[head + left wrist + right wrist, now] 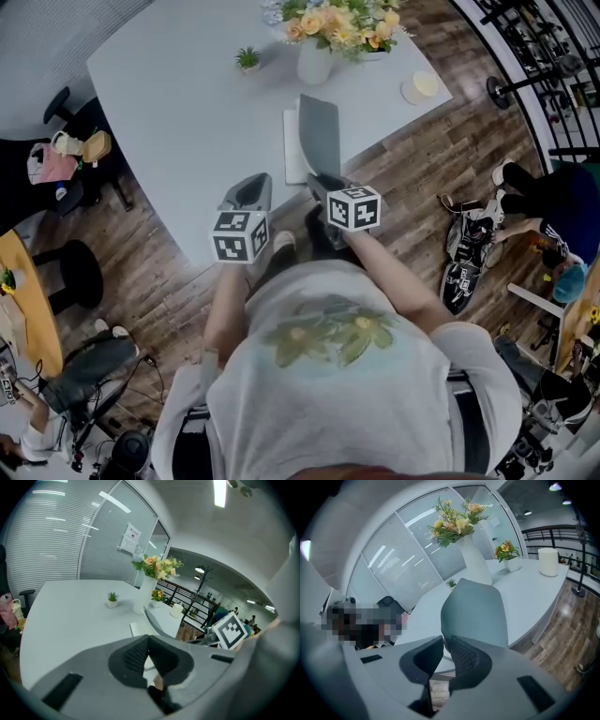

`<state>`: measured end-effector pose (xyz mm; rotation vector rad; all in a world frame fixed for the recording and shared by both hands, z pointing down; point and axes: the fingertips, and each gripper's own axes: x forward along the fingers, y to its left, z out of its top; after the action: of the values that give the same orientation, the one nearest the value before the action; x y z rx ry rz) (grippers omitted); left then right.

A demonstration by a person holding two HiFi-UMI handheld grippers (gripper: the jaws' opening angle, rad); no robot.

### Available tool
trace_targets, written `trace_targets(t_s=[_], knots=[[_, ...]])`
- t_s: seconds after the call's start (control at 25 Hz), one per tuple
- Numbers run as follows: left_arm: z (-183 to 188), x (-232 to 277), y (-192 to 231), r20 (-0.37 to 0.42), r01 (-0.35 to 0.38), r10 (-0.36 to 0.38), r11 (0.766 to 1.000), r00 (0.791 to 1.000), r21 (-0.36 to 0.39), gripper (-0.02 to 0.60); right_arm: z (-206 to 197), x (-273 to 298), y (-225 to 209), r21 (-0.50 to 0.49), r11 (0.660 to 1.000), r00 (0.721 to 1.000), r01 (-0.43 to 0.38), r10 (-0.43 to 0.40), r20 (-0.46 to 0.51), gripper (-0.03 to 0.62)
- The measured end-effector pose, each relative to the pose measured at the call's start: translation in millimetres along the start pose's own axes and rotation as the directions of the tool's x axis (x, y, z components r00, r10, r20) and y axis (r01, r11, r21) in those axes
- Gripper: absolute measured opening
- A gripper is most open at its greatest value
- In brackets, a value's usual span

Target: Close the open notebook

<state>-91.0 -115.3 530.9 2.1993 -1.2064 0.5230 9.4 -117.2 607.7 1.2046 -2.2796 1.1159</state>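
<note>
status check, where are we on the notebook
Left gripper shut, empty. Right gripper shut on notebook cover, cover standing up over the white page. Vase beyond it, not in the way.

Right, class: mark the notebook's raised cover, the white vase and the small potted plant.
notebook cover [320, 136], head view, middle of the raised grey cover.
vase [314, 62], head view, its white body.
potted plant [247, 60], head view, its green leaves.

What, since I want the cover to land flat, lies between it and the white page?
Nothing visible does. The right gripper grips the raised grey cover, and the white page under it looks bare; the vase stands beyond it.
</note>
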Motion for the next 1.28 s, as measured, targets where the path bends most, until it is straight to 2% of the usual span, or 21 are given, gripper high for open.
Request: trace_targets(t_s=[1.28], knots=[[-13, -3, 9, -0.020, -0.042, 0.041, 0.998, 0.999, -0.042, 0.003, -24, 35, -2, -0.042, 0.999, 0.993, -0.027, 0.022, -0.116, 0.067]])
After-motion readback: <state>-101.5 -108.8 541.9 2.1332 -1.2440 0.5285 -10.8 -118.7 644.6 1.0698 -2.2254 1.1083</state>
